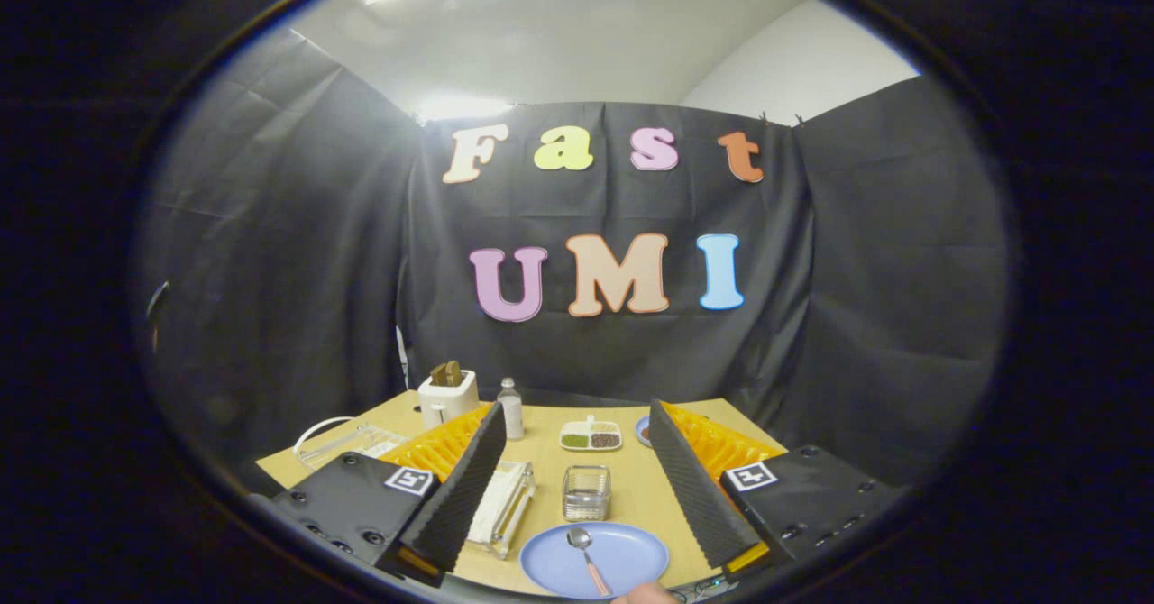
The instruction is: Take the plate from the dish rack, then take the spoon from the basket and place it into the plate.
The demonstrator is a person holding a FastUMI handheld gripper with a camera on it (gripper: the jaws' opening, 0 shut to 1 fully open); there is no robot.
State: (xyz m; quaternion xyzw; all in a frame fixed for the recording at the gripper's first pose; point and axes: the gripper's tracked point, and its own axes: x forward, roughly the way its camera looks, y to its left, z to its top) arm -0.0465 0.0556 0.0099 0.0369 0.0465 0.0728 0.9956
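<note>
A blue plate [622, 557] lies flat on the wooden table [631, 487], low between my two fingers. A spoon [584, 554] with a pinkish handle rests in it, bowl toward the far side. Just beyond the plate stands a small wire basket [586, 492]. A clear dish rack [501, 505] sits beside my left finger, partly hidden by it. My gripper [577, 487] hovers above the table with its fingers wide apart and nothing between them.
At the back of the table stand a white toaster [447, 397] with bread, a small bottle [511, 408], a divided tray [590, 435] of grains and a small blue dish [642, 430]. A clear container [347, 442] lies at the left. A fingertip [645, 594] shows below the plate.
</note>
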